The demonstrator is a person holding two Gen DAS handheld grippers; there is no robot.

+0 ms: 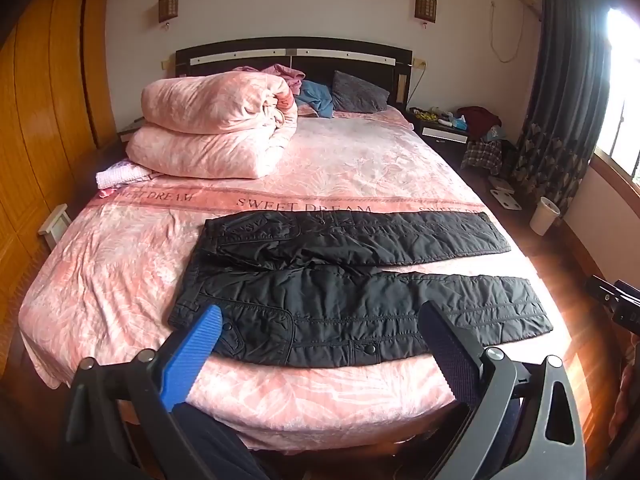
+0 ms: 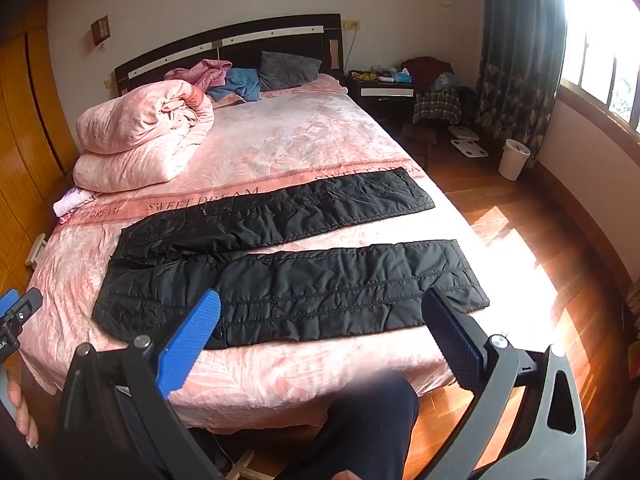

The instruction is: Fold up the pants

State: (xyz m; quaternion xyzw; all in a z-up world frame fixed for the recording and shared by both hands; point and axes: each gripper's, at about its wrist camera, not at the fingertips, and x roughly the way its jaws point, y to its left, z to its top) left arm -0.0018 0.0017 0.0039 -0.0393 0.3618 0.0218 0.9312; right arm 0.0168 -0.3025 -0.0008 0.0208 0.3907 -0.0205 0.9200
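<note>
Black quilted pants (image 1: pixel 344 276) lie flat across the foot of a pink bed (image 1: pixel 352 164), waist to the left, both legs spread apart and pointing right. My left gripper (image 1: pixel 320 316) hovers open above the near edge of the pants, close to the waist, with nothing between its fingers. In the right wrist view the same pants (image 2: pixel 280 264) stretch across the bed (image 2: pixel 280 132). My right gripper (image 2: pixel 320 304) hangs open over the near leg, touching nothing. The left gripper's body (image 2: pixel 16 320) shows at the left edge there, held by a hand (image 2: pixel 20 412).
A rolled pink duvet (image 1: pixel 212 136) and pillows (image 1: pixel 356 92) sit at the head of the bed. A wooden wardrobe (image 1: pixel 36 120) stands left. A nightstand (image 2: pixel 384 88), a white bin (image 2: pixel 514 158) and curtains (image 2: pixel 516 60) are on the right. A dark-clothed leg (image 2: pixel 360 432) is below.
</note>
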